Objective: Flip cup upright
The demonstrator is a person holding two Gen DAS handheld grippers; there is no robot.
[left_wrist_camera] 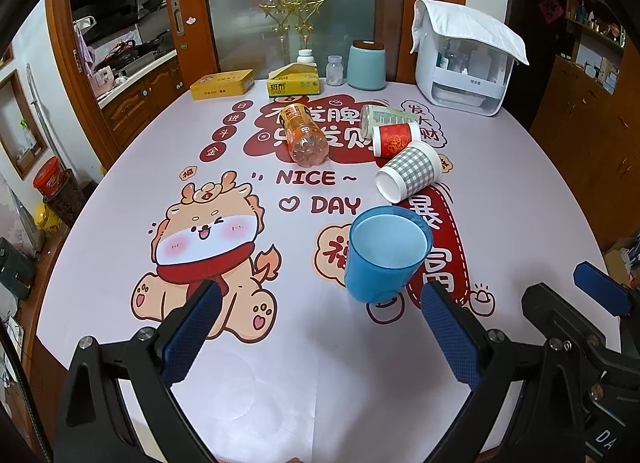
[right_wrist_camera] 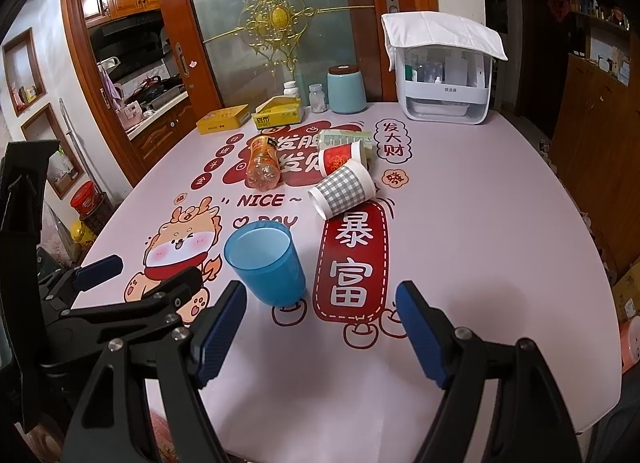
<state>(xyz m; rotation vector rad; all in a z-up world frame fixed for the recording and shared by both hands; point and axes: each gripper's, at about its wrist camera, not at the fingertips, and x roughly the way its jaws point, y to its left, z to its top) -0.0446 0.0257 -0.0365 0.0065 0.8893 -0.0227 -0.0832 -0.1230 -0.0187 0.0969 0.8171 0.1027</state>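
A blue plastic cup [left_wrist_camera: 386, 255] stands upright on the printed tablecloth, mouth up; it also shows in the right wrist view [right_wrist_camera: 266, 261]. My left gripper [left_wrist_camera: 320, 327] is open and empty, just short of the cup, which sits ahead near its right finger. My right gripper [right_wrist_camera: 324, 323] is open and empty, with the cup ahead near its left finger. Beyond lie a grey checked paper cup [left_wrist_camera: 410, 175], a red paper cup [left_wrist_camera: 396, 139] and a green-white cup [left_wrist_camera: 382, 117], all on their sides.
An orange plastic bottle [left_wrist_camera: 304, 139] lies on its side mid-table. At the back stand a yellow tin [left_wrist_camera: 222, 83], a tissue box [left_wrist_camera: 294, 81], small jars [left_wrist_camera: 334, 70], a teal canister [left_wrist_camera: 366, 65] and a white dispenser [left_wrist_camera: 464, 63]. The right gripper shows in the left wrist view [left_wrist_camera: 588, 303].
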